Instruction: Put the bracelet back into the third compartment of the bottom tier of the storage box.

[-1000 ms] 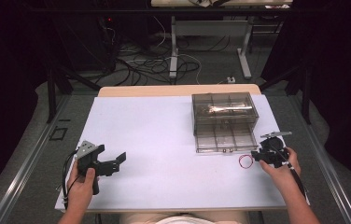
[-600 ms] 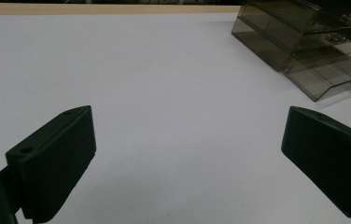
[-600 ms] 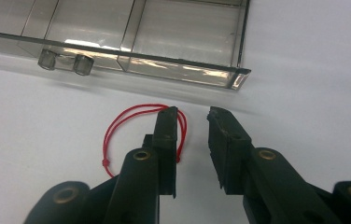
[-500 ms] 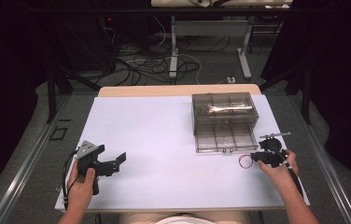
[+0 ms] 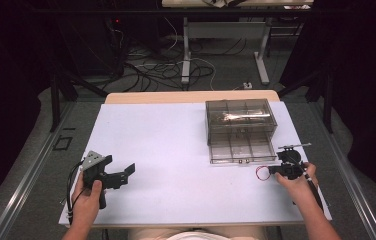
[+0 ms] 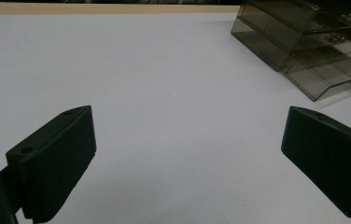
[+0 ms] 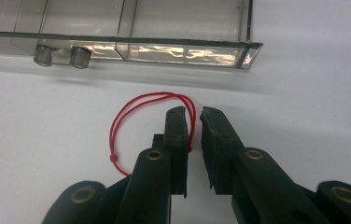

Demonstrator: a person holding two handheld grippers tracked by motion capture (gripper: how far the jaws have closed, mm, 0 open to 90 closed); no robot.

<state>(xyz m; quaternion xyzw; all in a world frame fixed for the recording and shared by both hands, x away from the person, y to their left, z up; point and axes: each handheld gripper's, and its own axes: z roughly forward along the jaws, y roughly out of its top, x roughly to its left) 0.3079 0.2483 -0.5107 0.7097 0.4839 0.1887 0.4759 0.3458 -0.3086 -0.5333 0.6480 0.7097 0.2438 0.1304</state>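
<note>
A thin red string loop [image 7: 113, 157] lies on the white table [image 5: 176, 150], just in front of the clear drawer box's pulled-out bottom drawer [image 7: 183, 52]. My right gripper [image 7: 193, 114] points at the loop. Its jaws have just been closing and now stand a narrow gap apart, with the loop's right side running between them along the left pad. In the high view the right gripper [image 5: 272, 170] sits at the right front, with the red loop [image 5: 262, 173] at its tips. My left gripper [image 5: 125, 175] is held at the left front, wide open [image 6: 187, 158] over bare table.
The smoky clear drawer box [image 5: 241, 120] stands at the back right of the table; from the left gripper's camera the drawer box [image 6: 304, 37] is at the upper right. Two small knobs [image 7: 61, 56] stick out of the drawer front. Table edges run close to both hands.
The right gripper's jaws have narrowed around the red loop. Both hands have stayed in place.
</note>
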